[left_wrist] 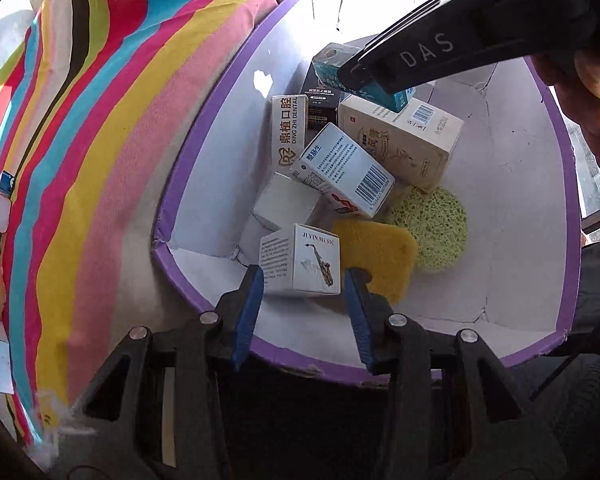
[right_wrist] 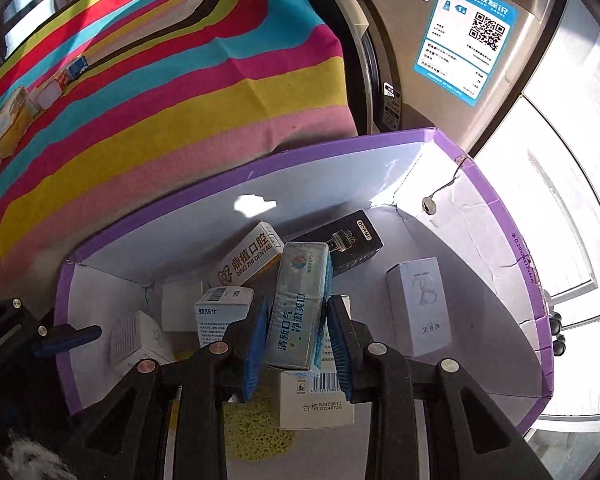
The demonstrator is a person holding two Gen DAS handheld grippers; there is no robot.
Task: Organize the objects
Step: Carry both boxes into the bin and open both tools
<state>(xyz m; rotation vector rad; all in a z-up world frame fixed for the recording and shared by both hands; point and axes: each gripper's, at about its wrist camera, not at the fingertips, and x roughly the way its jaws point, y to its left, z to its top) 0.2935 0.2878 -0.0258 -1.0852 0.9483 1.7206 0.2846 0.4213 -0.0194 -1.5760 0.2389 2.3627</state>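
Observation:
A purple-rimmed white box (left_wrist: 496, 216) holds several small cartons and two sponges. My left gripper (left_wrist: 302, 280) is over the box's near edge, its blue pads on either side of a white "JI YIN MUSIC" carton (left_wrist: 300, 260); whether they press it is unclear. My right gripper (right_wrist: 296, 320) is shut on a teal breath-freshener box (right_wrist: 300, 304), held above the pile; it also shows in the left wrist view (left_wrist: 364, 80). A yellow sponge (left_wrist: 376, 256) and a green sponge (left_wrist: 432, 228) lie on the box floor.
A striped cloth (left_wrist: 112, 128) covers the surface to the left, with a few small boxes (right_wrist: 12, 120) on it. A washing machine front (right_wrist: 440, 60) stands behind the box. A white carton (right_wrist: 418, 304) stands at the box's right side.

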